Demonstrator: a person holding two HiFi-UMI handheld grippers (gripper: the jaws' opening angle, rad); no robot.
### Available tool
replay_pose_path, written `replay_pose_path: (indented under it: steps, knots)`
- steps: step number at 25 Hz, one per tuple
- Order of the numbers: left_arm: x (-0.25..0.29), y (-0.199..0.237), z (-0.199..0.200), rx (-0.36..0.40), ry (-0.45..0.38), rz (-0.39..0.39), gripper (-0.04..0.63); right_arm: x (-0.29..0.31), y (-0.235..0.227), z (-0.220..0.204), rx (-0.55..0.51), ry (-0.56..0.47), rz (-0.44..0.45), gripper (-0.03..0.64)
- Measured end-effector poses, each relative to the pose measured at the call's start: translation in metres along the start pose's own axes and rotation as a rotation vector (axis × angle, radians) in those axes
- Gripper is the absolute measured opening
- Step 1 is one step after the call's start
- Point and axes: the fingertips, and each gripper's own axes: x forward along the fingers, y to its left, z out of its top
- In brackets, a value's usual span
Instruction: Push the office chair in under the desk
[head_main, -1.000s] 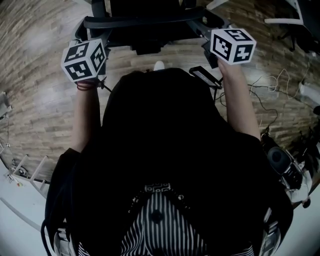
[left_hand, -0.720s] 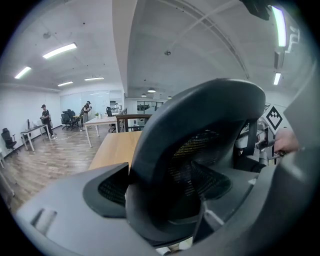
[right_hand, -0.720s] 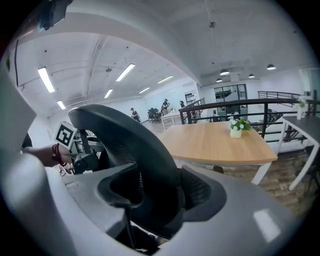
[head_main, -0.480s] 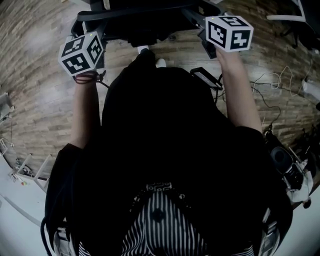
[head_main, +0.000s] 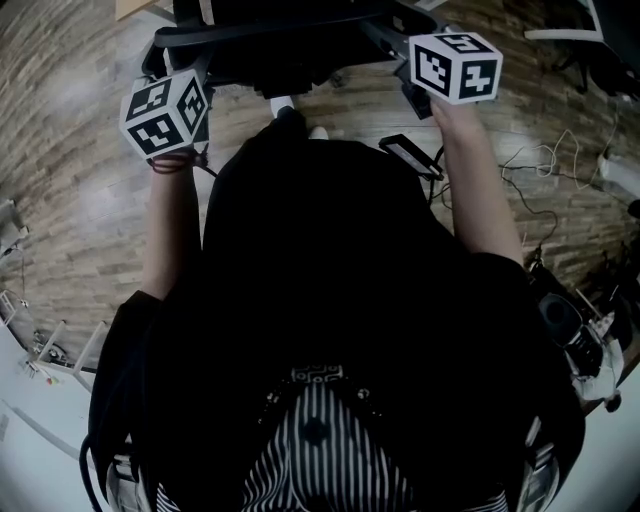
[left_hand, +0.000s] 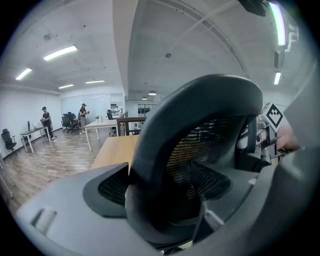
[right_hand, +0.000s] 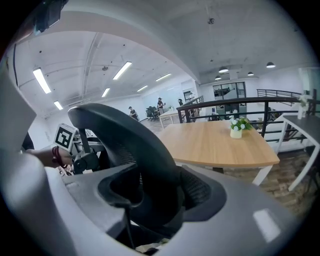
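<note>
Chair back (left_hand: 200, 145) black mesh, matt plastic frame; desk (right_hand: 220, 142) smooth wood.

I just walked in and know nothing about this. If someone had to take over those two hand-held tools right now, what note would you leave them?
Left tool: closed on the rim of the black mesh-backed office chair.
Right tool: closed on the same rim, opposite side.
Light wooden desk: just beyond the chair's backrest.
Done: both tools grip the chair, lined up with the desk.
Left: push it in until the seat sits under the desk, then release.
</note>
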Motion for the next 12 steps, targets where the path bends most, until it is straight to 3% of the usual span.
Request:
replay_pose_path:
  steps: [12]
  knots:
    - [0.057, 0.036, 0.028, 0.01, -0.007, -0.018, 0.4, 0.05, -0.027, 0.038, 0.008, -0.002, -0.008, 0.262]
